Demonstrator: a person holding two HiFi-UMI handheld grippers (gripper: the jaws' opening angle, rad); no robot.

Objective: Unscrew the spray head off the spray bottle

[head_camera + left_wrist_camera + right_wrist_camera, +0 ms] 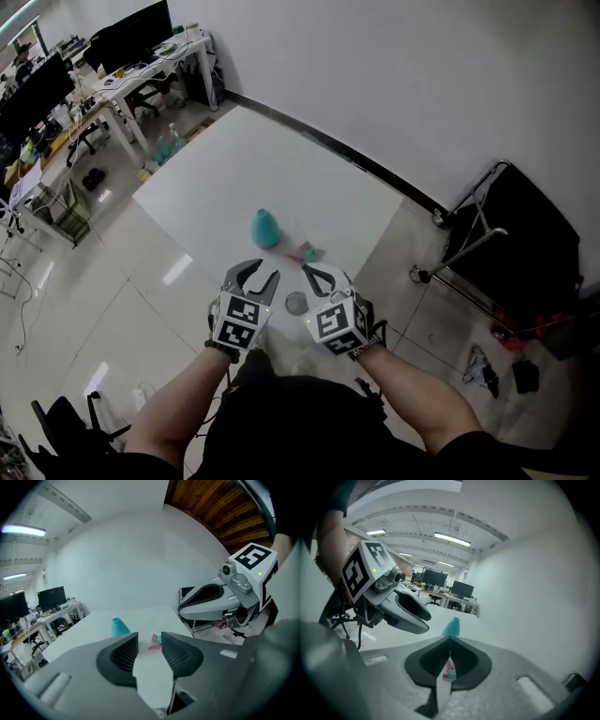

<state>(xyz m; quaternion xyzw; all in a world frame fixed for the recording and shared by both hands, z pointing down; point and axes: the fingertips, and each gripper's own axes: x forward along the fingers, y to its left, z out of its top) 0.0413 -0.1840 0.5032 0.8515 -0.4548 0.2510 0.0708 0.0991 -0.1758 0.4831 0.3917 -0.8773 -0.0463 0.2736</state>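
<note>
Spray bottle [265,228] stands upright on the white table [281,159], neck bare, no head on it. Spray head [307,253], pink and teal, lies on the table just right of the bottle and a bit nearer, apart from it. So the unscrew step looks done and the task is about finished.

Left gripper [260,274] hovers at the near side, well short of the bottle. Its jaws stand partly apart with nothing between them; in the left gripper view the bottle [119,626] and head [155,641] sit far beyond the pads, only seen through the gap.

Right gripper [309,272] hovers beside it on the right, jaws together and empty. In the right gripper view the tips meet on a thin line, with the bottle [452,627] above them and the head [449,671] showing through the slit lower down, on the table and not gripped.

Neither gripper touches anything.

Next move, my guess: nothing left on the bottle, just hold clear or retreat. If a re-grip were wanted, the right jaws would need to spread first.
</note>
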